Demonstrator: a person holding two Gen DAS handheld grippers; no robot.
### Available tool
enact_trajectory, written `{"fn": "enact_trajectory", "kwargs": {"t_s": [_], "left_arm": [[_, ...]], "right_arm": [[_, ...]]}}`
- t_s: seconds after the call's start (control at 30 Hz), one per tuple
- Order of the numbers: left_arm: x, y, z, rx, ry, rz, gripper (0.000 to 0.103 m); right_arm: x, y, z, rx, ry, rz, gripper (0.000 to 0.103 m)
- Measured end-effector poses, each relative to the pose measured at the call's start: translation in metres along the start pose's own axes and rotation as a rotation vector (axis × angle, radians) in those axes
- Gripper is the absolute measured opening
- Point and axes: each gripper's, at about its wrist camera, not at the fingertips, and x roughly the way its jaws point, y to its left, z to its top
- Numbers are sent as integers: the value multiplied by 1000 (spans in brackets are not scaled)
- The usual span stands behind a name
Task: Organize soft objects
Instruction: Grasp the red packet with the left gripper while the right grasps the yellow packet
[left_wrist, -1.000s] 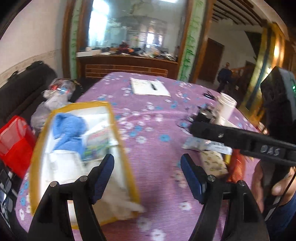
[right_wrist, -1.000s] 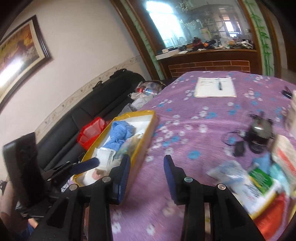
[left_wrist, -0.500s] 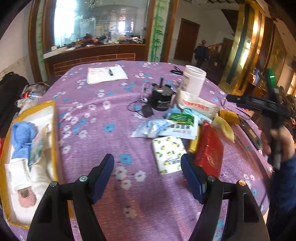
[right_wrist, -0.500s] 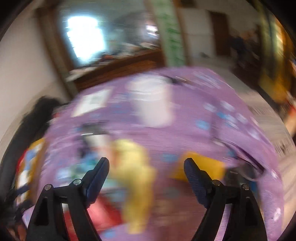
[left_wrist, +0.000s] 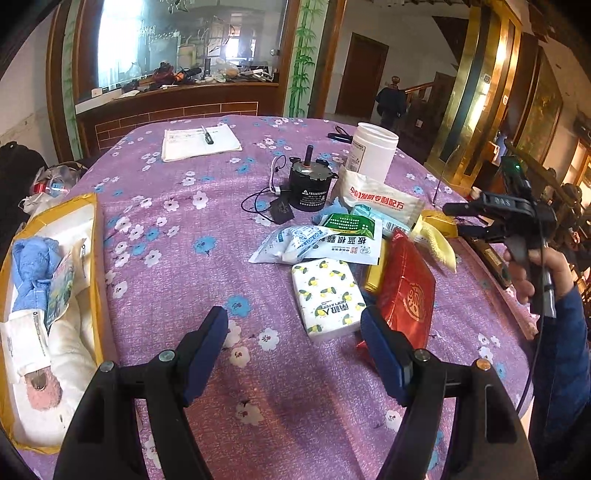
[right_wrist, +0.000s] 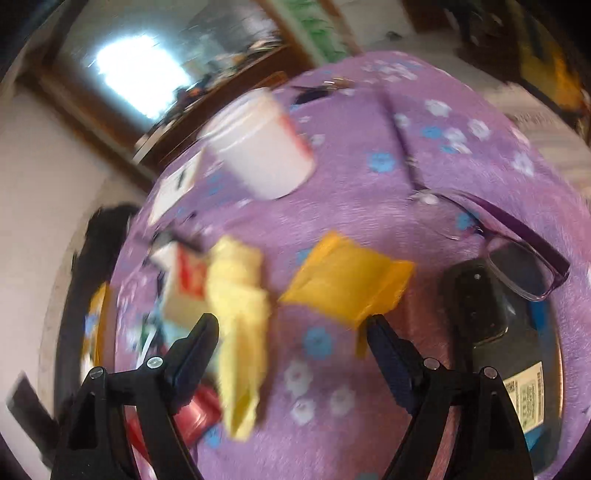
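Note:
In the left wrist view my left gripper (left_wrist: 293, 326) hangs open over the purple flowered cloth, nothing between its fingers. A lemon-print tissue pack (left_wrist: 325, 299) lies just beyond its right finger, beside a red packet (left_wrist: 406, 288). A yellow-rimmed box (left_wrist: 94, 258) at the left holds a blue cloth (left_wrist: 31, 258) and white soft things. My right gripper (left_wrist: 465, 221), held by a hand, hovers open at the table's right. In the blurred right wrist view the right gripper (right_wrist: 290, 325) stands above a pale yellow cloth (right_wrist: 240, 314) and an orange padded packet (right_wrist: 343, 284), touching neither.
A black motor with a cable (left_wrist: 308, 184), a white jar (left_wrist: 373, 151), several sachets (left_wrist: 332, 240) and a notepad with a pen (left_wrist: 199, 142) lie on the table. Purple glasses (right_wrist: 517, 240) and a black phone (right_wrist: 476, 306) sit near the right edge. A black sofa stands at the left.
Both grippers swung away from the yellow-rimmed box to the right. The left now faces the pile of packets. The right crossed to the table's right side and its jaws widened.

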Motion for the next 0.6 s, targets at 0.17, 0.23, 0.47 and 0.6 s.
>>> {"fn": "enact_trajectory", "kwargs": {"t_s": [0.17, 0.23, 0.47, 0.6], "left_arm": [[1, -8, 2, 22, 9, -18, 76], [3, -18, 3, 53, 19, -47, 82], [27, -78, 6, 270, 76, -116, 92], [51, -109, 4, 376, 130, -76, 92]], "right_arm": [[1, 16, 6, -138, -67, -293, 85], [10, 18, 11, -211, -96, -340, 85], [27, 11, 12, -268, -80, -310, 64], [19, 13, 2, -254, -64, -249, 62]]}}
